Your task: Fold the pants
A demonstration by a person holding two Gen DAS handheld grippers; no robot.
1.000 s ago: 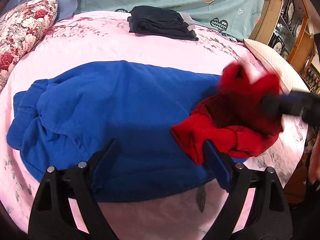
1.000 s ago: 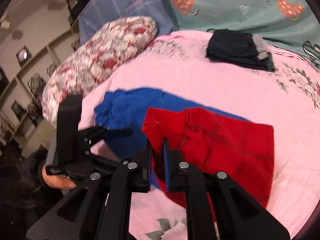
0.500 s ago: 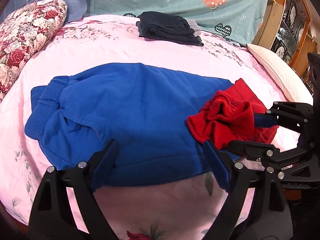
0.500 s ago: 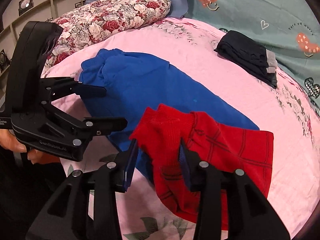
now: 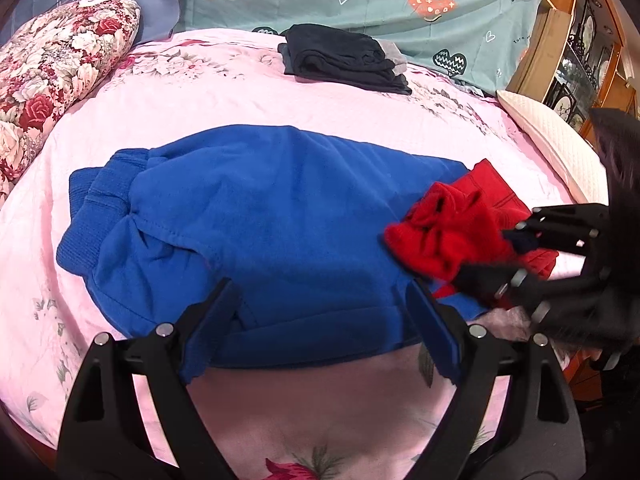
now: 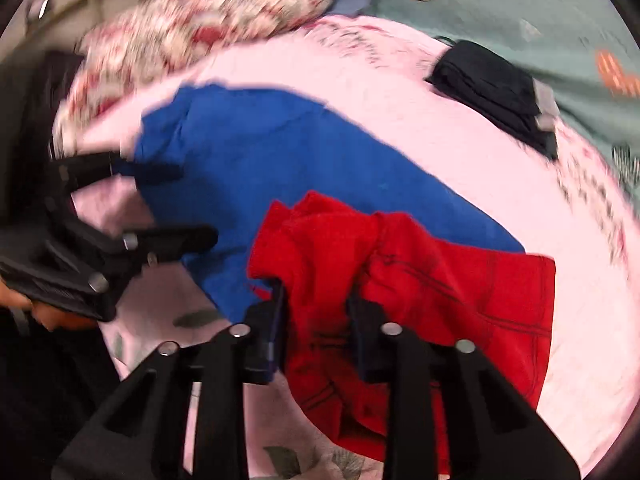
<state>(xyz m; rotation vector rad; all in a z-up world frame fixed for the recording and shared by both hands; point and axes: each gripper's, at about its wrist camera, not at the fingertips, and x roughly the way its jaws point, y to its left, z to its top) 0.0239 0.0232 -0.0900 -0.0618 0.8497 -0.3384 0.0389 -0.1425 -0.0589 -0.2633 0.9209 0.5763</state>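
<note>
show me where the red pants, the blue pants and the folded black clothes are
red pants [image 6: 460,280], right wrist view, on the flat red leg panel right of the gripper.
blue pants [image 5: 272,208], left wrist view, on the broad middle of the blue fabric.
folded black clothes [image 5: 340,58], left wrist view, on top of the dark stack.

red pants [image 6: 440,280], bunched, overlapping blue pants [image 5: 260,216]
</note>
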